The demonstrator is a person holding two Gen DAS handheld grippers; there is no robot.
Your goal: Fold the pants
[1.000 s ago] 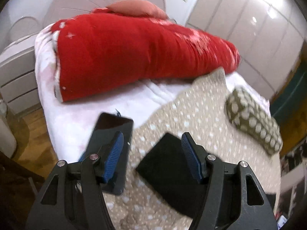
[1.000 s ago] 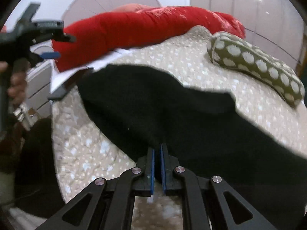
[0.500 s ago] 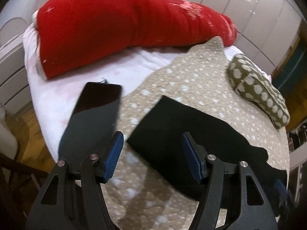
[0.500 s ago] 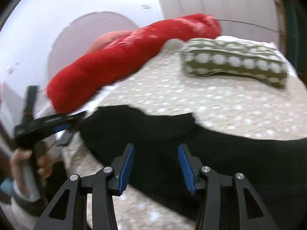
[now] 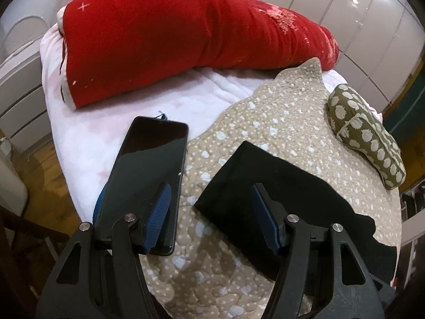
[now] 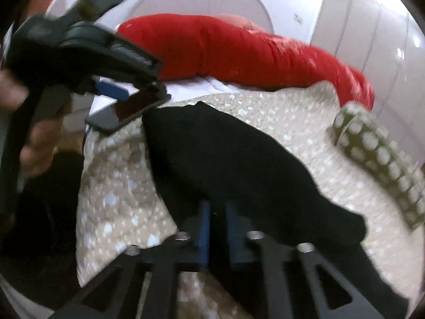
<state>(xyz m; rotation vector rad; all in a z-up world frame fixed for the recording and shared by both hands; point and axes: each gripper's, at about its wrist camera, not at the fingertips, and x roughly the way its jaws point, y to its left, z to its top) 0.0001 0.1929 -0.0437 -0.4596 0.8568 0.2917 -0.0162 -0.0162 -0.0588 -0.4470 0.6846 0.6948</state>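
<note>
The black pants (image 5: 276, 186) lie flat on the beige dotted quilt (image 5: 279, 122), running from the middle toward the lower right. My left gripper (image 5: 209, 207) is open and empty, held above the pants' near left corner. In the right wrist view the pants (image 6: 225, 156) spread across the quilt (image 6: 119, 175). My right gripper (image 6: 216, 220) has its jaws nearly together at the pants' near edge; blur hides whether cloth is pinched. The left gripper (image 6: 138, 87) shows at upper left, held in a hand.
A black phone (image 5: 148, 170) lies on the white sheet, partly under my left finger. A long red pillow (image 5: 186, 32) lies across the back of the bed. A green dotted cushion (image 5: 366, 138) sits at the right. The bed edge and wooden floor (image 5: 39, 175) are at left.
My right gripper has closed from wide open to nearly shut and dropped to the pants' edge. My left gripper stays open and has shifted slightly over the pants' corner.
</note>
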